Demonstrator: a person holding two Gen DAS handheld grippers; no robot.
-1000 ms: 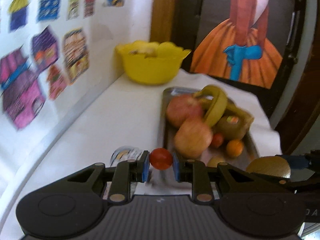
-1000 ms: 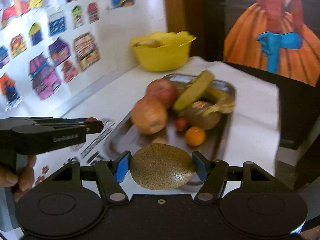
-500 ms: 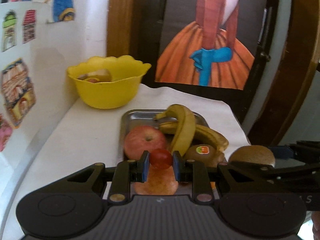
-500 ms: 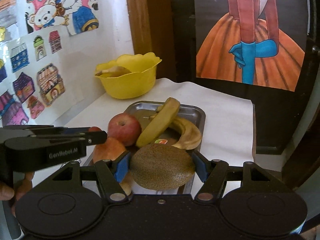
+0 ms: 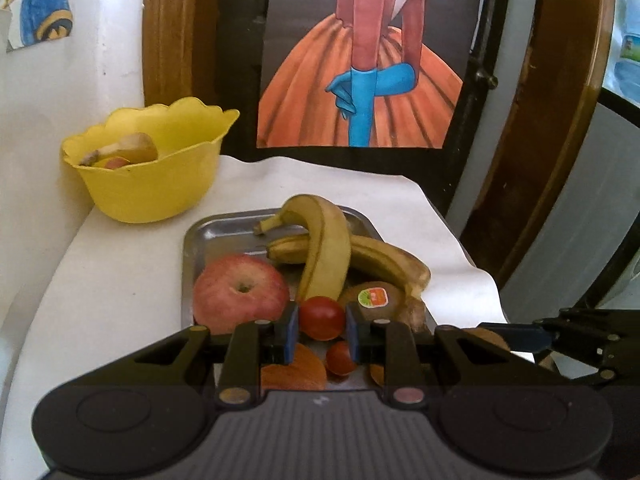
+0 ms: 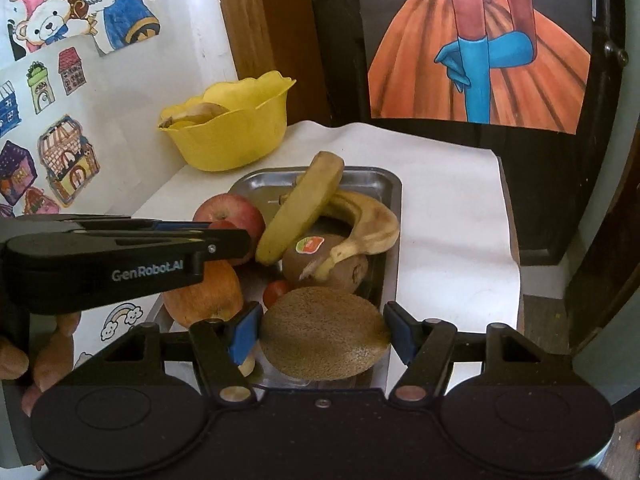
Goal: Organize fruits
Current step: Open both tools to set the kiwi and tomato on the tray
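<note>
The left claw is pinched nearly shut on a small tomato, held above the near end of the tray. The right claw, about half open, grips a kiwi by its ends, also over the tray's near end. In the tray lie an apple on the left, two bananas crossed in the middle, a stickered kiwi under them, another tomato and what may be a second apple, half hidden. Beyond the tray's far left corner on the bench sits a yellow bowl holding fruit.
</note>
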